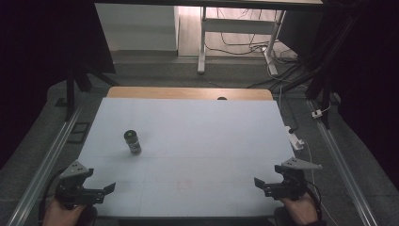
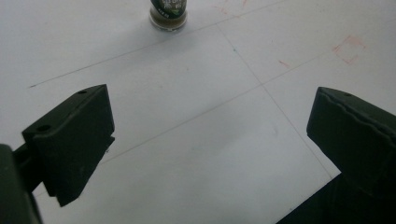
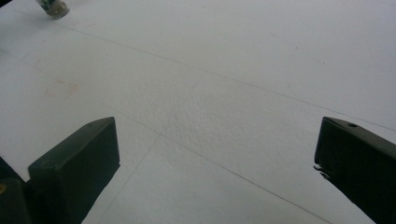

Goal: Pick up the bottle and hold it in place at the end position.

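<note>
White surface (image 1: pixel 197 141) lay bare between our released jaws; the small spice jar (image 1: pixel 132 141) stood upright well ahead of our left gripper (image 1: pixel 96 191), untouched; our right gripper (image 1: pixel 264 184) also gaped empty.

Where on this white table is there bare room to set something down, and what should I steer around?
Most of the white table is bare: the whole middle and right, from the wooden far edge to the right gripper. The only obstacle is the small dark-capped jar, upright on the left half, ahead of the left gripper.
</note>
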The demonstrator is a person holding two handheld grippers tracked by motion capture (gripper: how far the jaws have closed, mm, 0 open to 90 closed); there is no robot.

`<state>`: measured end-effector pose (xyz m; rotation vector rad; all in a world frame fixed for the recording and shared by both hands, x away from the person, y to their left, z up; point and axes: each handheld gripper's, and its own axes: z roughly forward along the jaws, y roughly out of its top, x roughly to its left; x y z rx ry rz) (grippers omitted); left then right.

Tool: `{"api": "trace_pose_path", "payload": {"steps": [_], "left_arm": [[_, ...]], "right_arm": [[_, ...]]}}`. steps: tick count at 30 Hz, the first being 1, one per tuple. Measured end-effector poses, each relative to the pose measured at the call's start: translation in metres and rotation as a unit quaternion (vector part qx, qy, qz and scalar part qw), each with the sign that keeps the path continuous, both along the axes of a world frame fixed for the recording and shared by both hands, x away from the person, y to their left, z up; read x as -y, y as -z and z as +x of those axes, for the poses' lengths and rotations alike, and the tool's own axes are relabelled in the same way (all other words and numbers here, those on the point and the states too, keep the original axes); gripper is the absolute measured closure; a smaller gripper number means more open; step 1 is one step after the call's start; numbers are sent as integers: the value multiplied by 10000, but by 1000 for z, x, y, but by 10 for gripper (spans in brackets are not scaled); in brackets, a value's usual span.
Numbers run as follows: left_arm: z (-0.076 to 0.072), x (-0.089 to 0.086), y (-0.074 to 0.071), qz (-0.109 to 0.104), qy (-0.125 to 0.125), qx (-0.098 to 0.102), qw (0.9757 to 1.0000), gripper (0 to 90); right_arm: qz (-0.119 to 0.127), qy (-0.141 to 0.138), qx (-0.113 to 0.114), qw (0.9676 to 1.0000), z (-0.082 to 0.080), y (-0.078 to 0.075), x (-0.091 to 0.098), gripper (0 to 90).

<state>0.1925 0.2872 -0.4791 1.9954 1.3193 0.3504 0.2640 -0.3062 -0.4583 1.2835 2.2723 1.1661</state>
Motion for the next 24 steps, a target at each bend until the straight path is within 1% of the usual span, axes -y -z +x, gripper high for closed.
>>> {"api": "trace_pose_path", "payload": {"steps": [4, 5, 6, 7, 11, 14, 16, 17, 19, 21, 24], "left_arm": [[0, 0, 0, -6, 10, -44, 10000, 20], [0, 0, 0, -5, 1, -44, 10000, 17], [0, 0, 0, -12, 4, -55, 10000, 17], [1, 0, 0, -8, -5, -66, 10000, 10], [2, 1, 1, 44, -24, -137, 9999, 2], [2, 1, 1, 44, 11, -148, 9999, 3], [3, 1, 1, 33, 38, -191, 9998, 4], [3, 1, 2, 29, 83, -247, 9997, 6], [4, 1, 2, 32, 115, -271, 9996, 7], [5, 2, 2, 46, 172, -302, 9994, 6], [5, 3, 2, 114, 160, -333, 9993, 0]], "right_arm": [[22, -37, -8, 10000, 0, 0, -3, 0], [-59, -31, 3, 10000, 0, 0, -5, 0], [-59, -31, 3, 10000, 0, 0, -5, 0], [-115, -25, 21, 9999, -1, 0, -6, 0], [-63, 12, -48, 10000, 1, 1, -5, 0], [-74, -46, -68, 9999, 1, 1, -5, 0], [-103, -78, -75, 9999, 1, 1, -6, 0], [-107, -86, -80, 9999, 1, 1, -6, 0], [-91, -88, -88, 9999, 1, 1, -6, 0], [-63, -94, -98, 9999, 2, 1, -5, 0], [-64, -100, -119, 9999, 2, 2, -5, 0]]}}
